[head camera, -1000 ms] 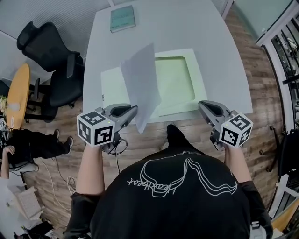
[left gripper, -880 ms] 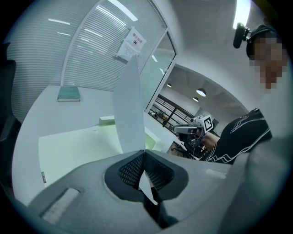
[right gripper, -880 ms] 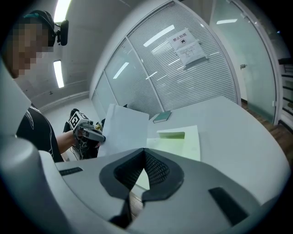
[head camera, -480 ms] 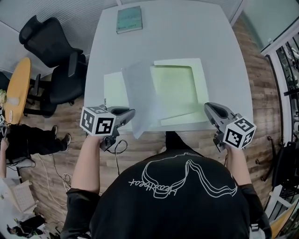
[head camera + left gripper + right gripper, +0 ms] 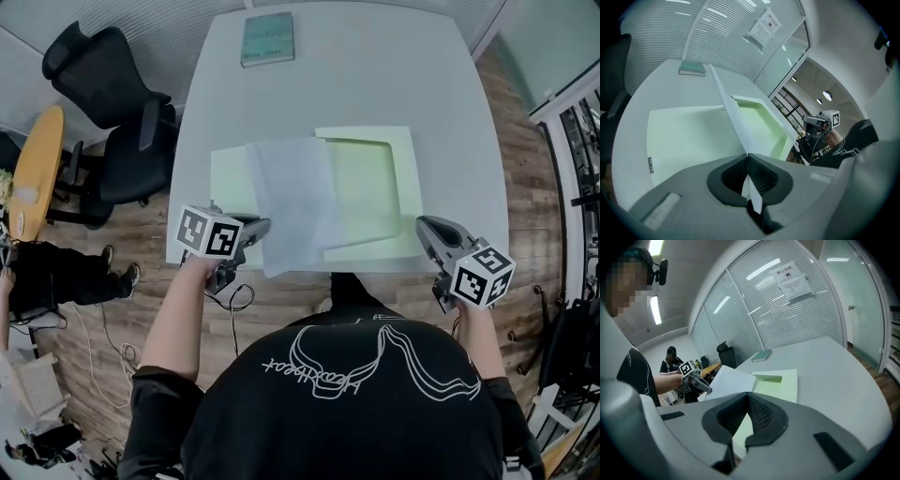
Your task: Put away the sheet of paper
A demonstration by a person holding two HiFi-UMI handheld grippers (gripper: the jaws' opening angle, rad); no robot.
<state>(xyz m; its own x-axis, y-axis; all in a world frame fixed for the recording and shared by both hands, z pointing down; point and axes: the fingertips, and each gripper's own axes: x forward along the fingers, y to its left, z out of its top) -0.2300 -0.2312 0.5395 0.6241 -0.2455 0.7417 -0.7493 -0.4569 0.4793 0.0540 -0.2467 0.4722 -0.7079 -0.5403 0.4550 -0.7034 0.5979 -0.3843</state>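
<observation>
A white sheet of paper [image 5: 295, 202] lies slanted across an open pale green folder [image 5: 370, 187] on the white table [image 5: 375, 66]. My left gripper [image 5: 258, 228] is shut on the sheet's near left corner. In the left gripper view the paper [image 5: 729, 105] rises as a thin ridge from between the closed jaws [image 5: 748, 157] over the folder [image 5: 684, 136]. My right gripper [image 5: 422, 225] hovers at the folder's near right corner, jaws together, with nothing seen in them. The right gripper view shows the paper [image 5: 724, 380] and the folder [image 5: 785, 383] beyond its tips [image 5: 749, 394].
A teal book [image 5: 267, 39] lies at the table's far edge. A black office chair [image 5: 112, 103] and an orange round table [image 5: 33, 169] stand to the left. A person [image 5: 56, 281] sits on the floor at the left.
The left gripper has sunk and brought the paper from standing nearly upright down to lie almost flat over the folder. The right gripper has shifted slightly.
</observation>
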